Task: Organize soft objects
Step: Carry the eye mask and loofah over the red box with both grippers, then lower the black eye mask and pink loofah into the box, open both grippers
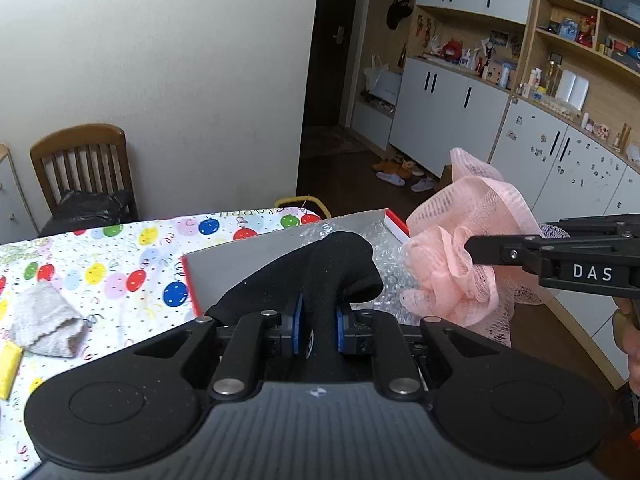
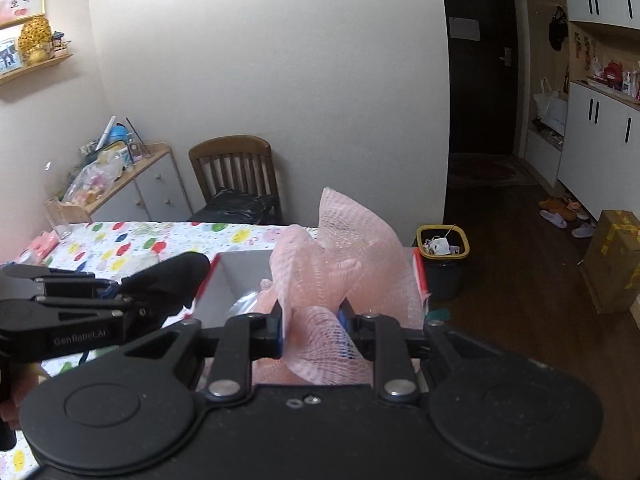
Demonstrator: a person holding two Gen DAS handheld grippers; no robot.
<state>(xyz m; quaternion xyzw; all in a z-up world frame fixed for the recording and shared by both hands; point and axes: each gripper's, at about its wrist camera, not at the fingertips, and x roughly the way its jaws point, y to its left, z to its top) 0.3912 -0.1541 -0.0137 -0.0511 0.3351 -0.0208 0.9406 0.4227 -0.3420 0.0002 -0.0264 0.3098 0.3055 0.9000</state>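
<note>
- Left gripper [image 1: 318,330] is clamped on a black cloth [image 1: 340,264]; the blue pads [image 1: 298,330] pinch its narrow middle; the free end bulges up past the fingertips, over the near edge of the box [image 1: 240,258]
- Right gripper [image 2: 312,326] is clenched on a pink mesh pouf [image 2: 340,248]; netting spills up and out between the jaws, hiding much of the box's inside in the right wrist view
- From the left view the pouf [image 1: 460,248] hangs at the box's right end, with the right gripper [image 1: 472,250] coming in from the right; a bit of the person's hand [image 1: 630,344] shows at the frame edge
- The box is grey inside with a red rim, lined with bubble wrap [image 1: 384,268]; it sits on the balloon-print tablecloth [image 1: 120,248] at the table's far right
- Still on the cloth: a grey sock [image 1: 48,320] and, just beside it, a yellow sponge [image 1: 8,372] at the left edge
- Behind: a wooden chair [image 2: 236,172] with a black bag [image 2: 236,206]; a yellow-rimmed bin [image 2: 442,252] on the floor beyond the box
</note>
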